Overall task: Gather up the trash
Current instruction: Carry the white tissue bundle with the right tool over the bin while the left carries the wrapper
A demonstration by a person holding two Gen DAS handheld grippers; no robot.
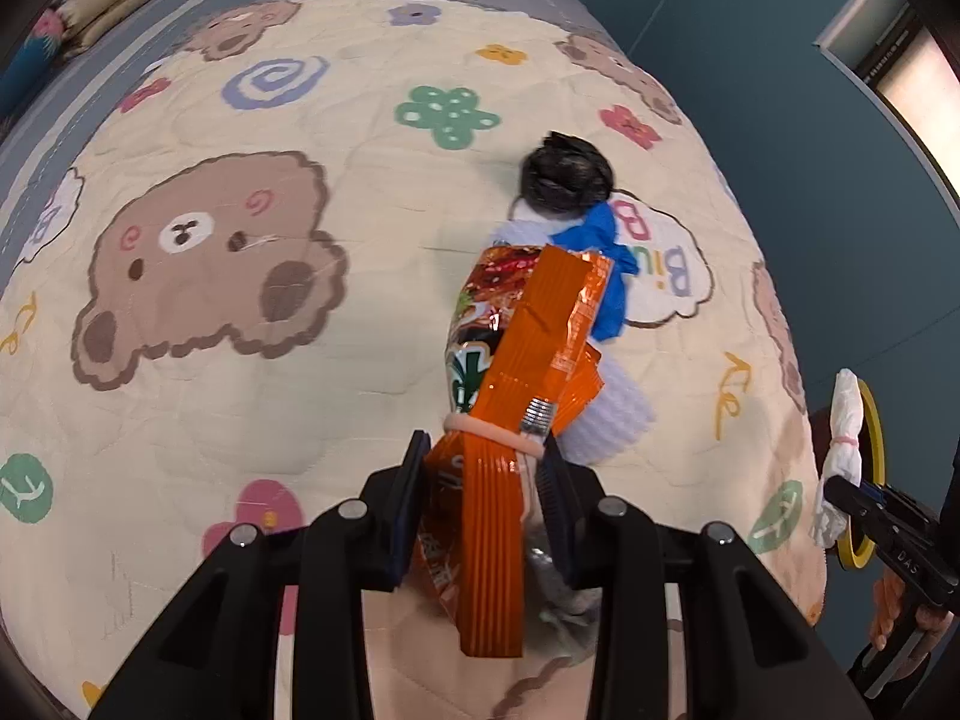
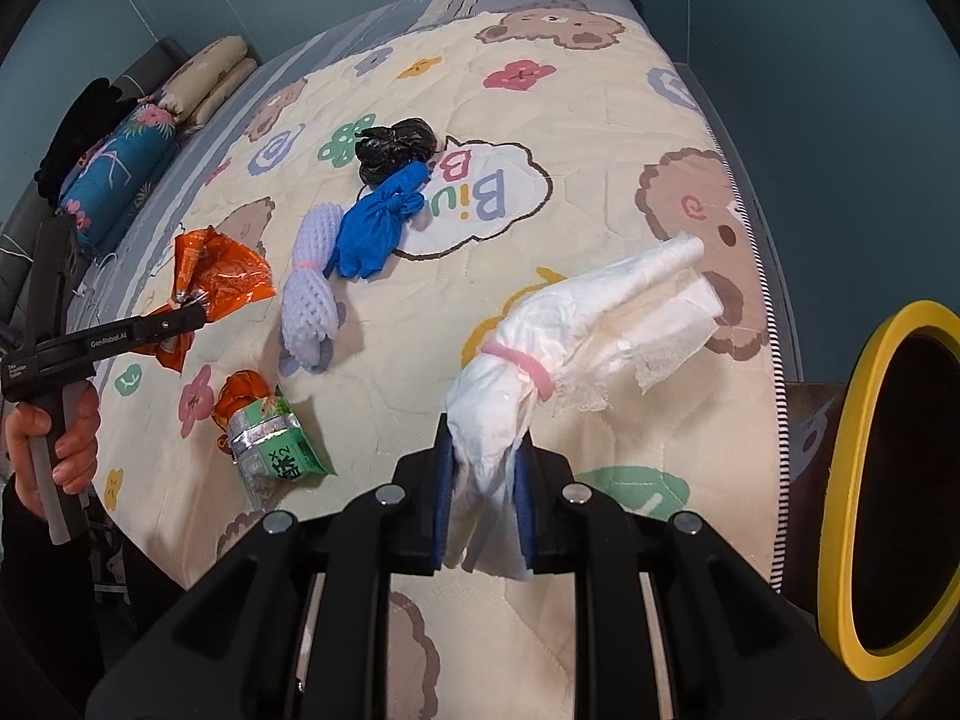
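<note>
An orange snack bag [image 1: 528,348] is held tight by the left gripper [image 1: 486,516]. A white tissue bundle [image 2: 576,324] is pinched by the right gripper [image 2: 483,504], near the bed's [image 2: 600,90] right edge & a yellow-rimmed bin [image 2: 840,516].

The place is a bedroom in a home. A bed [image 2: 600,120] fills most of both views, covered by a cream quilt [image 1: 360,396] with cartoon bears and flowers. Folded pillows [image 2: 210,75] lie at its head, and teal walls [image 2: 810,30] surround it.
</note>
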